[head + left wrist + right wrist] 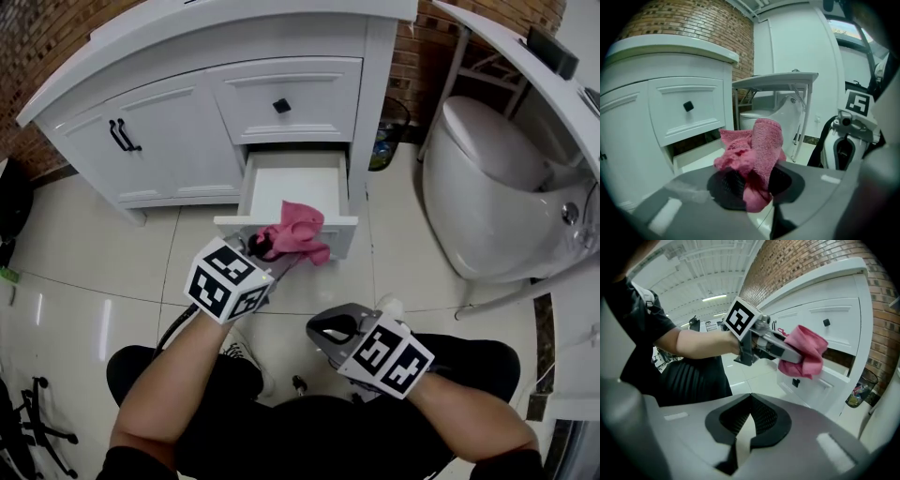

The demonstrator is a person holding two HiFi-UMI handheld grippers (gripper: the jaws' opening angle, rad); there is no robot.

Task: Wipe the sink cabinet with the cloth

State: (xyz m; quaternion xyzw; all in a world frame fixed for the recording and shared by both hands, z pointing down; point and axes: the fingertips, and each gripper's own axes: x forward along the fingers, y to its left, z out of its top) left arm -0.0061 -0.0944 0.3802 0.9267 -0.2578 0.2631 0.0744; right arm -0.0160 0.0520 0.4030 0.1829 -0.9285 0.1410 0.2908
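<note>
The white sink cabinet (178,112) stands ahead, its lower drawer (246,192) pulled open under a shut drawer with a black knob (281,106). A crumpled pink cloth (298,234) hangs over the open drawer's front edge, and my left gripper (270,247) is shut on it. In the left gripper view the cloth (757,147) bulges up out of the left gripper (751,182). Lower down and to the right, my right gripper (323,330) is shut and holds nothing, away from the cabinet. The right gripper view shows the right gripper (750,420) with the cloth (806,352) beyond it.
A white toilet (487,187) stands to the right of the cabinet, with a white frame (525,56) above it. A small bin (386,141) sits between cabinet and toilet. Pale floor tiles (94,262) spread to the left. The person's dark-clad legs (309,431) are below the grippers.
</note>
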